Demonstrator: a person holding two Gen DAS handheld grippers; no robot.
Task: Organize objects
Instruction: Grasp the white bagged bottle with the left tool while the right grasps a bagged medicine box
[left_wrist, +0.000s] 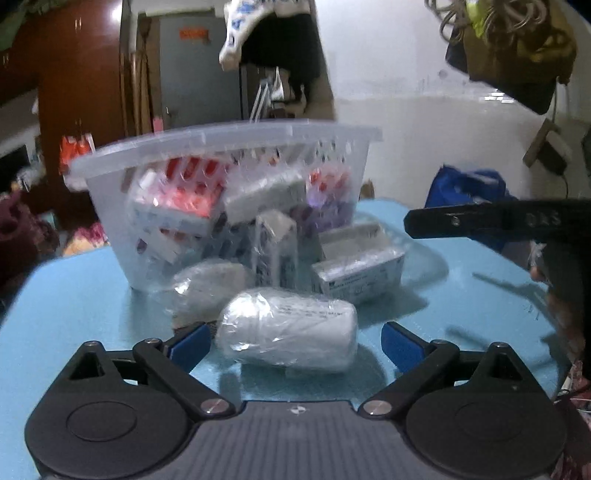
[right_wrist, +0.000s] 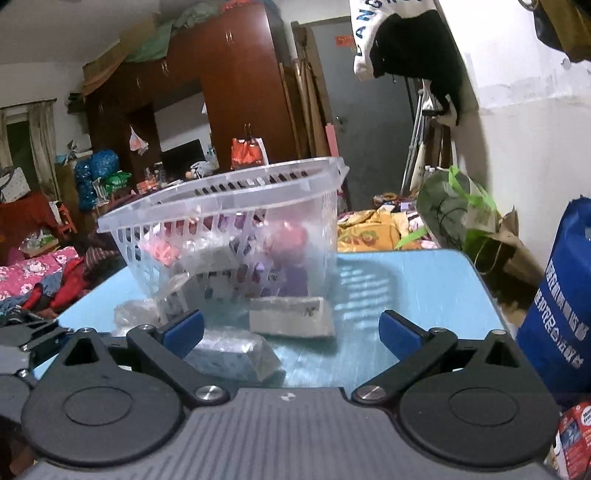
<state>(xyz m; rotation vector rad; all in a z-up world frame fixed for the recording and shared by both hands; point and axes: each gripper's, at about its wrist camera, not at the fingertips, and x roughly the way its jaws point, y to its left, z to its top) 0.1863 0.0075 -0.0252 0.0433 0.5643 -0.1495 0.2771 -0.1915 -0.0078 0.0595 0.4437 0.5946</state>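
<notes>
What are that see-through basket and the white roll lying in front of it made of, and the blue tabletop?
The basket looks like clear, glossy moulded plastic: you see the boxes through its slotted walls. The white roll is sealed in thin shiny film that crinkles and glints; what is inside I cannot tell. The tabletop seems a smooth, slightly reflective laminate or plastic.

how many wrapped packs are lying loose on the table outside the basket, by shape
Seen from the left wrist, on the table in front of the basket:
rounded wrapped bundles: 2
wrapped boxes: 3
Total: 5
</notes>
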